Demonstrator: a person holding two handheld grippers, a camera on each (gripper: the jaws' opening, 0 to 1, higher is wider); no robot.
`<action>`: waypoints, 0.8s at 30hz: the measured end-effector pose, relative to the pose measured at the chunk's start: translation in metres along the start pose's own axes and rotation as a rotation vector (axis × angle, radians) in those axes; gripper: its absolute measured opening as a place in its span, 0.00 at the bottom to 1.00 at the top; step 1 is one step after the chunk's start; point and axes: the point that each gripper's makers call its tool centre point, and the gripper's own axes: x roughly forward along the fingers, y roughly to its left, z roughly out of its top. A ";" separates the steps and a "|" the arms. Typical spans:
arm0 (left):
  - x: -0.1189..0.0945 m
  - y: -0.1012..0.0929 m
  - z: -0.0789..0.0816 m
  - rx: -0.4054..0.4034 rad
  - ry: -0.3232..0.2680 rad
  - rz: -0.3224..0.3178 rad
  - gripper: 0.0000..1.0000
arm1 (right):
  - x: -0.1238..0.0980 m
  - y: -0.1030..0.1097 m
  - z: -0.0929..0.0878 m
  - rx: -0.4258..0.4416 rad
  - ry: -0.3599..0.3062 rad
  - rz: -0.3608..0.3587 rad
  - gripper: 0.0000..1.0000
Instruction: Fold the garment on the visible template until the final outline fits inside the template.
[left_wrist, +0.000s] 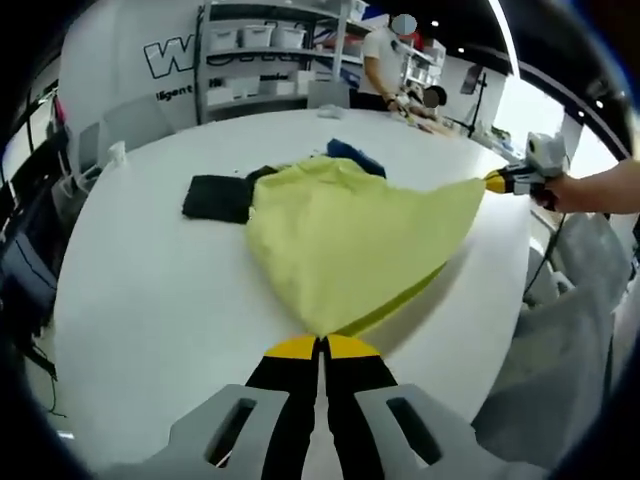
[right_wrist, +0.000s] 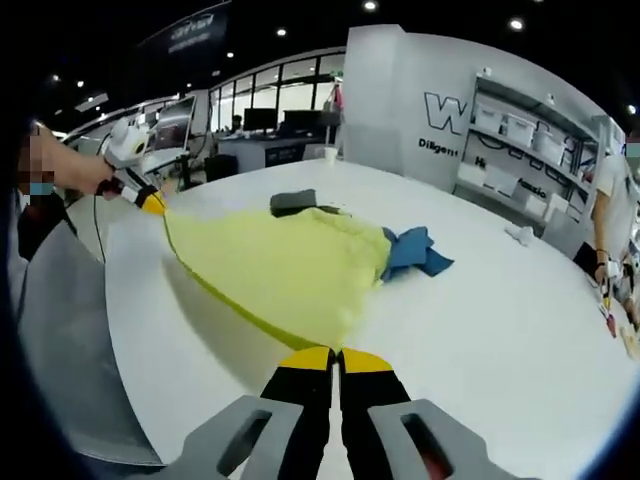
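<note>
A yellow garment (left_wrist: 350, 235) hangs stretched above the white table (left_wrist: 160, 300), held at two corners. My left gripper (left_wrist: 321, 345) is shut on its near corner at the bottom of the left gripper view. The right gripper (left_wrist: 497, 182) pinches the far right corner there, with a hand behind it. In the right gripper view the same yellow garment (right_wrist: 285, 265) runs from my right gripper (right_wrist: 336, 355), shut on the near corner, to the left gripper (right_wrist: 152, 204) at the upper left. I see no template outline on the table.
A black cloth (left_wrist: 218, 197) and a blue cloth (left_wrist: 352, 155) lie on the table behind the garment; the blue cloth (right_wrist: 412, 252) also shows in the right gripper view. A grey sheet (right_wrist: 60, 320) hangs off the table edge. Shelves with bins (left_wrist: 255, 50) and a standing person (left_wrist: 380, 60) are beyond.
</note>
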 end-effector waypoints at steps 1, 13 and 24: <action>0.000 -0.003 -0.006 0.002 0.006 -0.002 0.02 | -0.002 0.004 -0.003 0.004 0.003 0.004 0.00; 0.000 -0.017 -0.045 -0.002 0.061 -0.016 0.02 | -0.006 0.030 -0.044 0.008 0.075 0.037 0.00; 0.002 -0.027 -0.077 0.078 0.153 -0.036 0.02 | -0.007 0.055 -0.085 -0.005 0.150 0.078 0.00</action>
